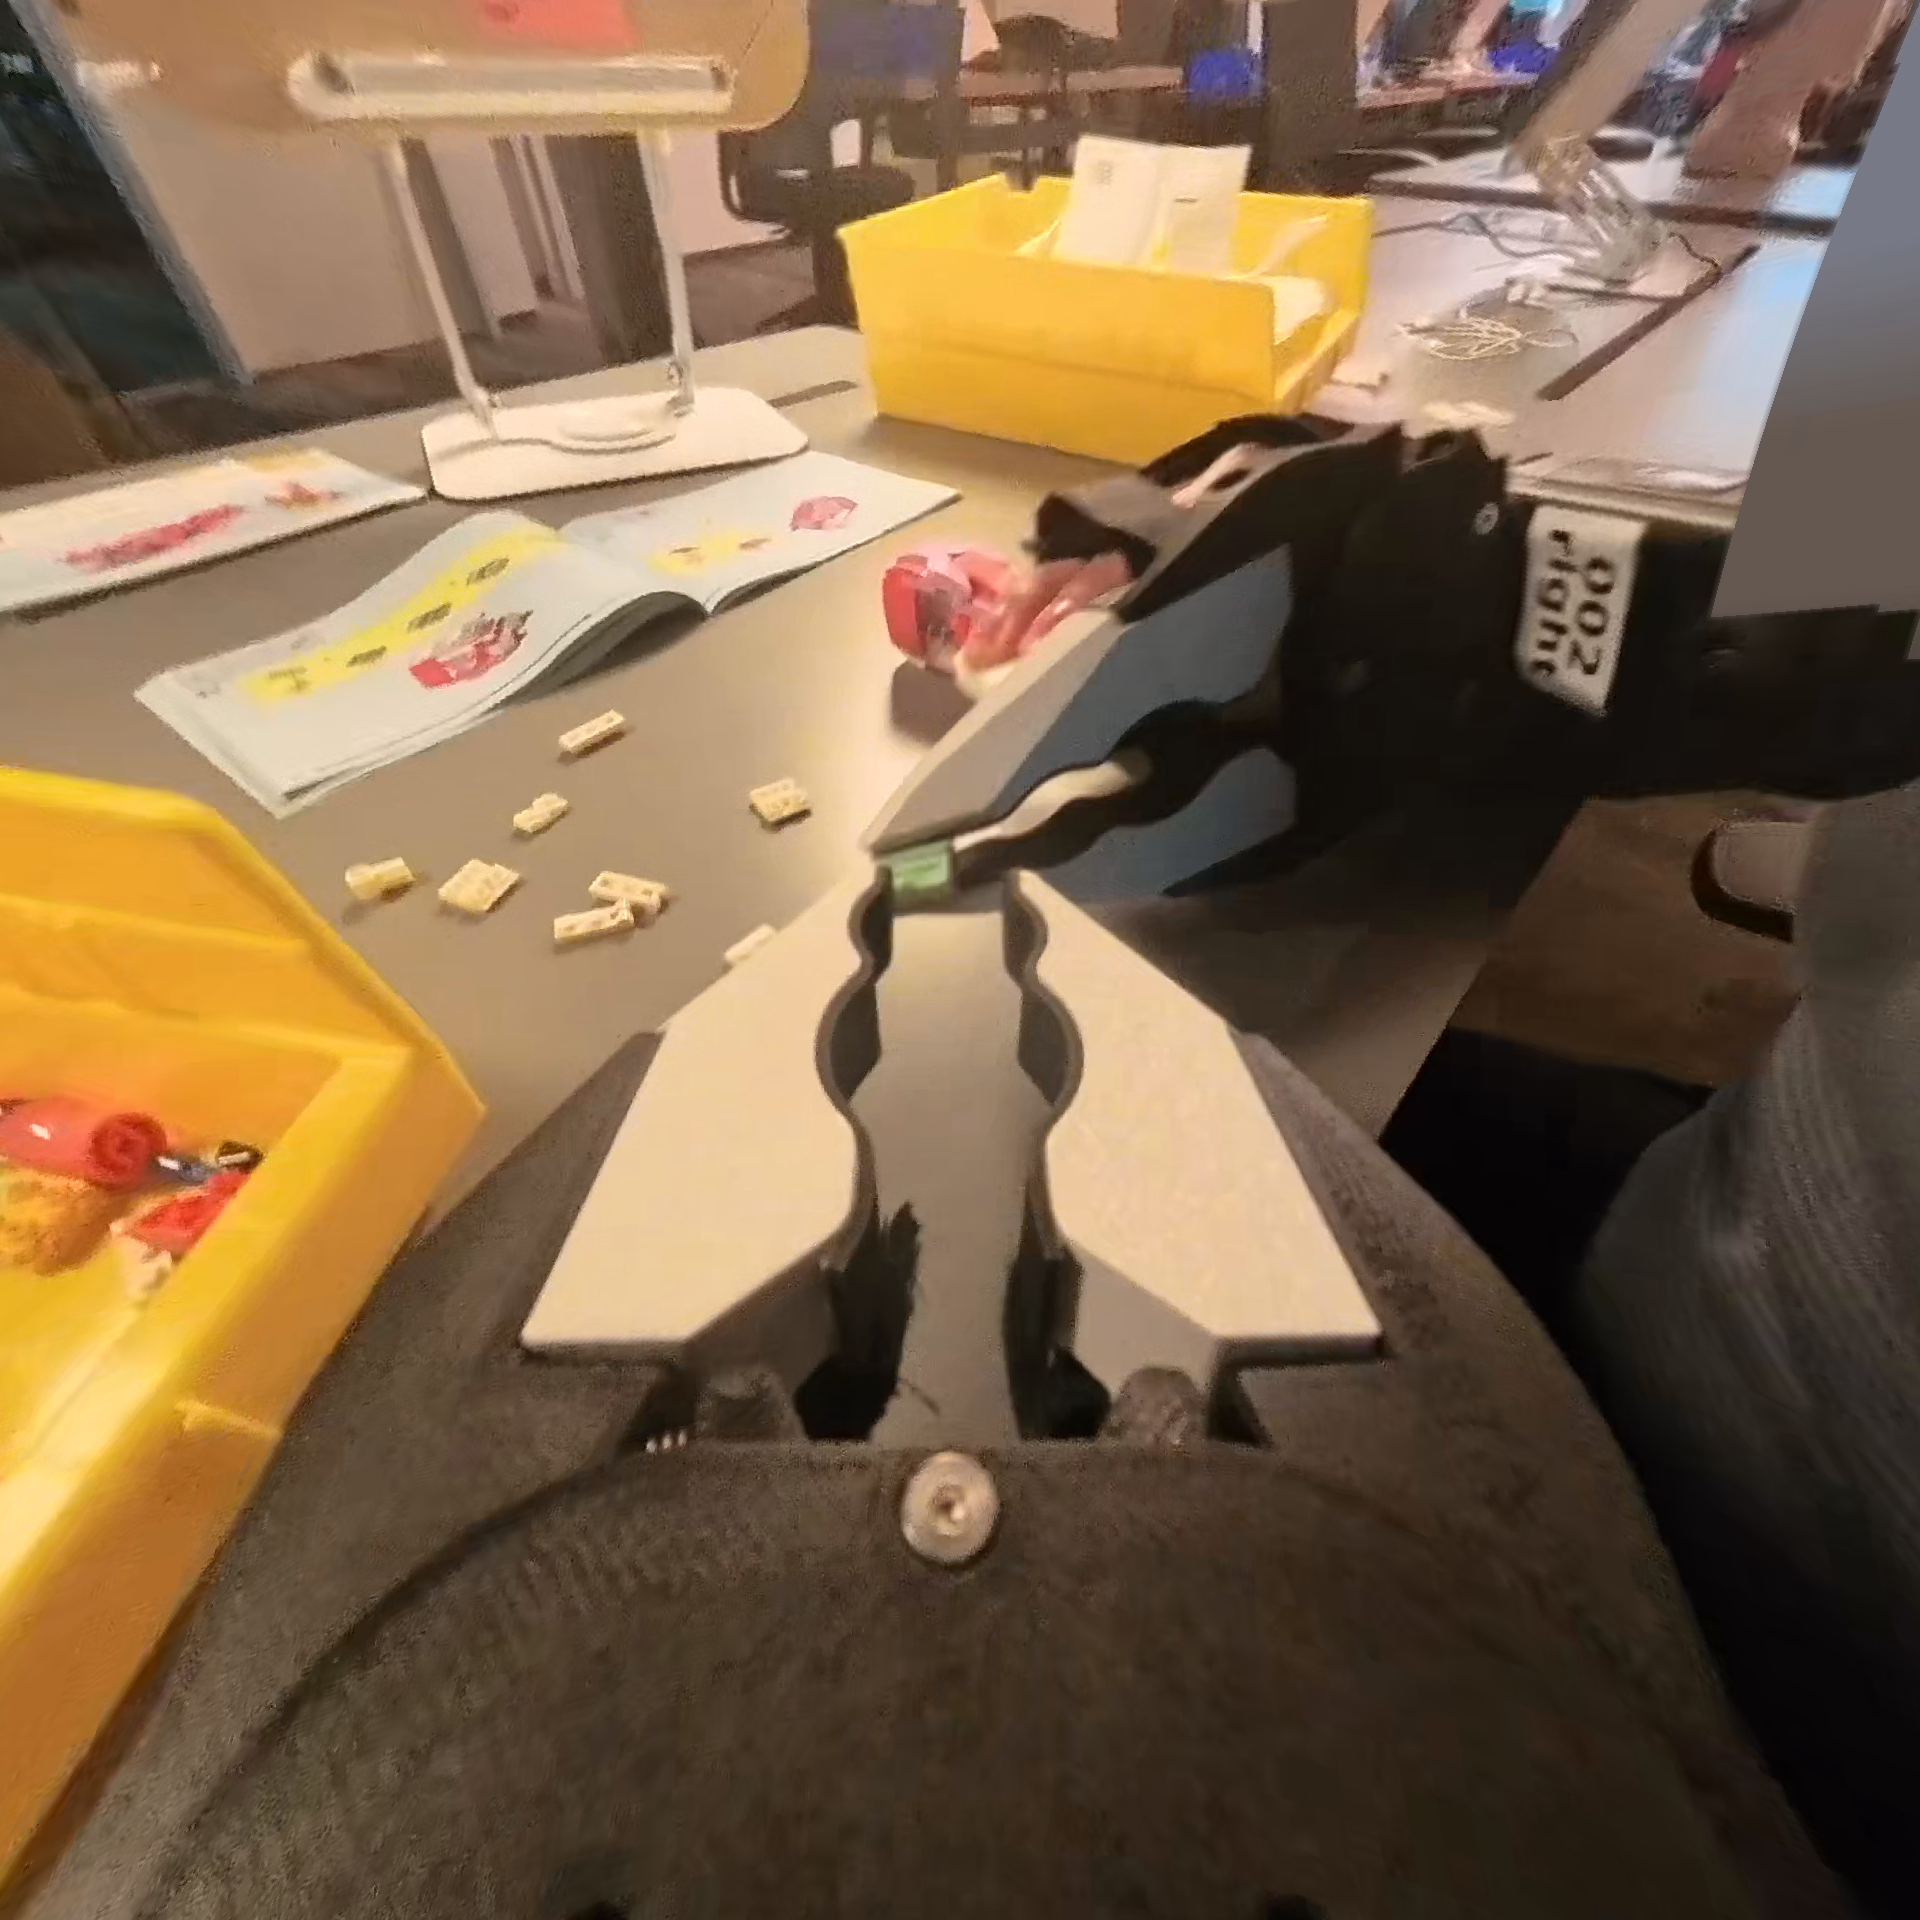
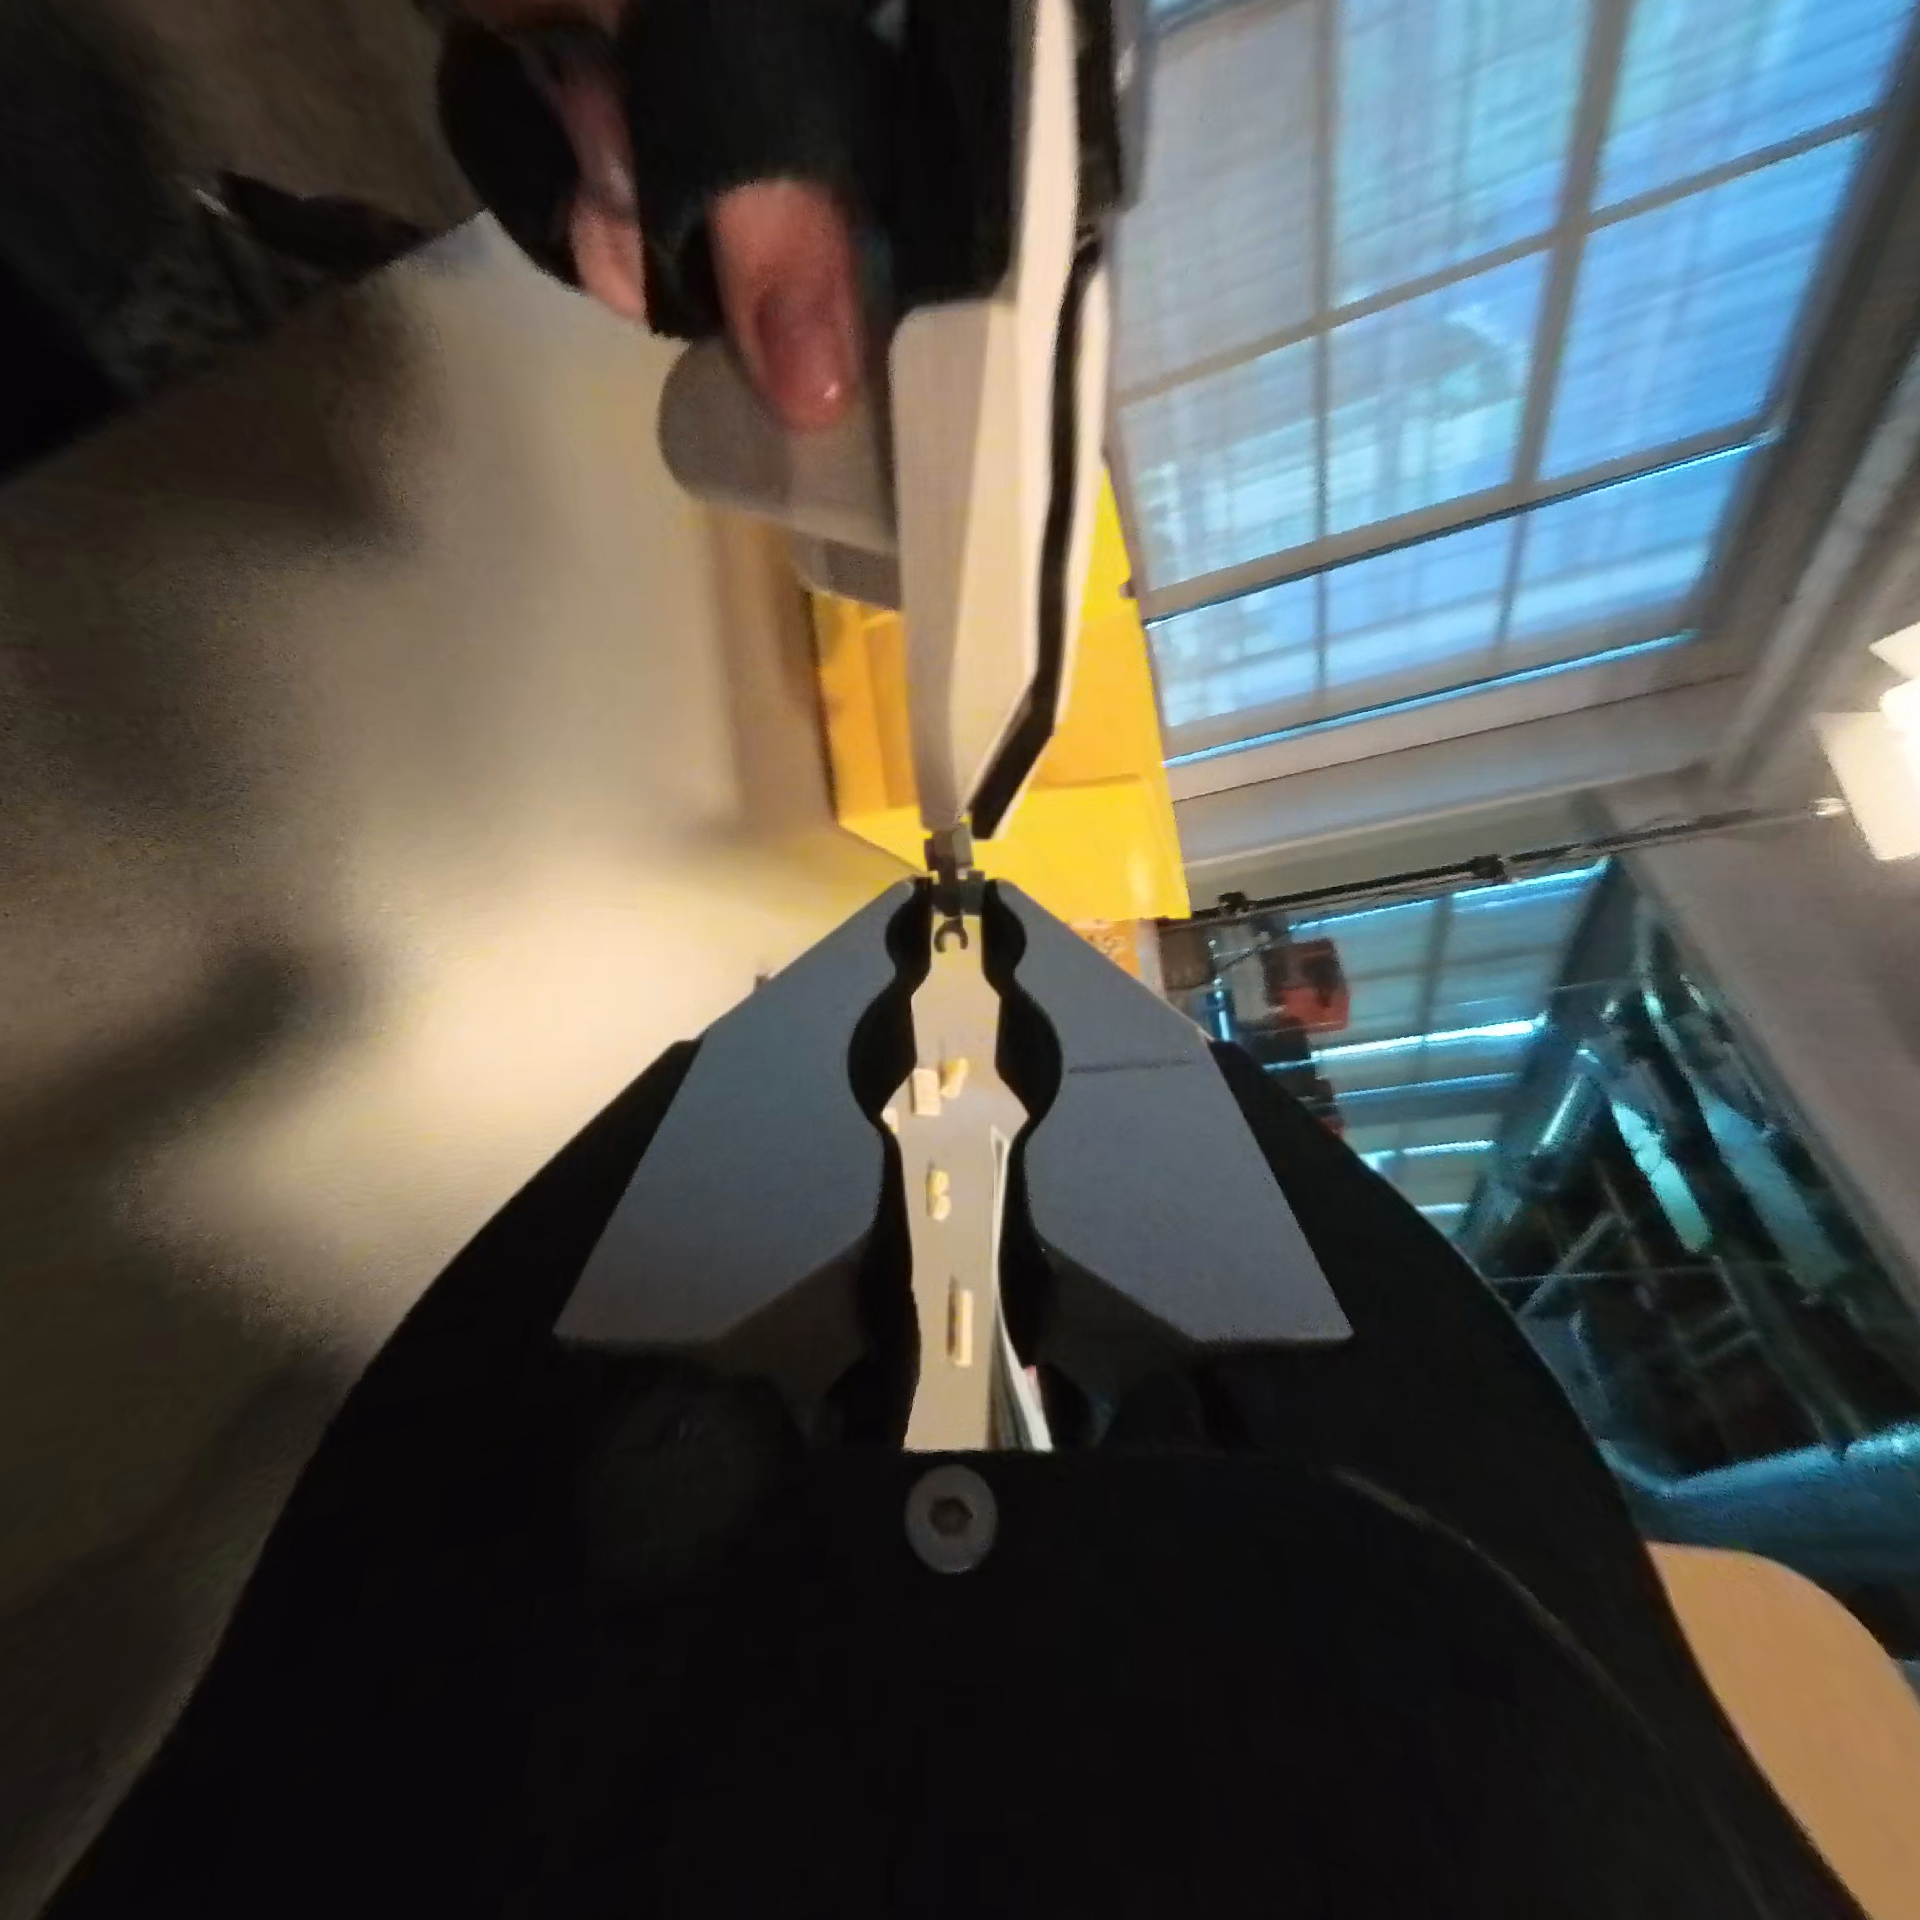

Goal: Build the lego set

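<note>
Grey desk: yellow plastic bins at left edge and far side. Left tool stands narrowly apart, left tip just touching small green brick. Right tool clamps that brick above the near edge. Judgement: square up, close slowly.

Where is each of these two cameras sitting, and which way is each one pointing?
Left wrist view: rides on the left tool, facing across the grey table toward tan bricks, open booklet and yellow bins; the person's lap shows at right.
Right wrist view: rides on the right tool, rolled sideways, facing windows; a gloved hand shows.
Shared: the two tools meeting tip to tip at a small green piece, the right tool shut on it.
</note>
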{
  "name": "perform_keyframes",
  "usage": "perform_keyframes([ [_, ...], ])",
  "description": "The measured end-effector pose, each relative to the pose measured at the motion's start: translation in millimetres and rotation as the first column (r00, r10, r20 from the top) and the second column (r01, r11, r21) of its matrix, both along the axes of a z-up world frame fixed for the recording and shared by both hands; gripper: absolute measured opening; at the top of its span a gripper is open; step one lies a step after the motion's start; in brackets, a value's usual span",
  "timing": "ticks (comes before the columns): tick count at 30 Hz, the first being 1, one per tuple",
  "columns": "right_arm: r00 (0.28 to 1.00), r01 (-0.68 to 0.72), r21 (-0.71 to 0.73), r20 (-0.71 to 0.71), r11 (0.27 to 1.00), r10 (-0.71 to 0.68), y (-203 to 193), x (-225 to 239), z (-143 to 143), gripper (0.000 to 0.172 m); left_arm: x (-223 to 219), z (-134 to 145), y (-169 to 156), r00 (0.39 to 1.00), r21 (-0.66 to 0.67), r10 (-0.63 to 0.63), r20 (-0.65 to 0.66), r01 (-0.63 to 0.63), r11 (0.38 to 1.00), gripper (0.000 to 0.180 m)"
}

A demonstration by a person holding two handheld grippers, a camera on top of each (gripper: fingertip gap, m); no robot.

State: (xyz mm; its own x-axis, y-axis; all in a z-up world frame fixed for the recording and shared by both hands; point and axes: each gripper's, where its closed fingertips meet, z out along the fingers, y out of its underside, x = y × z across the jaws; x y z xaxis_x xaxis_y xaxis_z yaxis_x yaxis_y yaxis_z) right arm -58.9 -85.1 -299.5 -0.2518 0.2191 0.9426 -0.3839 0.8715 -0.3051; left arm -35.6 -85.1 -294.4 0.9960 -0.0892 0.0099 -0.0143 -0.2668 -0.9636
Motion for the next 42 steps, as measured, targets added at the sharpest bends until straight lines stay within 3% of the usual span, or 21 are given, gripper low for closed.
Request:
perform_keyframes([
  [5,0.996,-0.01,0.061,-0.09,0.998,0.015,-1,2,4,0.008,-2,2,3,0.997,0.045,0.009,0.075,-0.013,0.999,0.019],
  [8,0.992,-0.01,0.075,-0.122,0.997,0.019,0,3,8,0.008,-4,-3,5,0.997,0.019,0.023,0.069,-0.024,1.0,0.024],
  [10,0.991,-0.014,0.073,-0.132,0.997,0.024,0,4,10,0.008,-1,-3,6,0.997,0.03,0.012,0.072,-0.014,0.999,0.016],
  [14,0.989,-0.018,0.108,-0.146,0.994,0.034,1,5,9,0.008,0,-4,6,0.998,0.022,0.014,0.056,-0.016,1.0,0.015],
  [18,0.987,-0.016,0.099,-0.157,0.995,0.032,4,4,12,0.008,3,0,9,0.994,0.067,-0.009,0.111,0.002,0.998,0.023],
  [19,0.987,-0.024,0.095,-0.158,0.995,0.039,4,5,12,0.008,0,0,9,0.994,0.065,0.004,0.107,-0.011,0.998,0.015],
  [23,0.985,-0.048,0.054,-0.161,0.997,0.056,0,8,17,0.008,3,4,5,0.998,0.042,-0.015,0.065,0.013,0.999,0.015],
  [30,0.986,-0.059,0.026,-0.152,0.998,0.062,3,9,19,0.008,4,11,9,0.993,0.148,-0.024,0.115,0.006,0.989,0.015],
  [36,0.994,-0.09,-0.014,-0.07,0.996,0.089,5,12,14,0.009,7,7,12,0.991,0.12,-0.057,0.121,0.042,0.992,0.015],
  [40,0.987,-0.097,-0.186,0.106,0.978,0.118,11,12,13,0.029,12,5,13,0.988,0.108,-0.096,0.118,0.083,0.991,0.015],
  [42,0.962,-0.109,-0.3,0.209,0.948,0.177,12,16,14,0.03,13,7,12,0.986,0.122,-0.113,0.126,0.098,0.988,0.015],
])
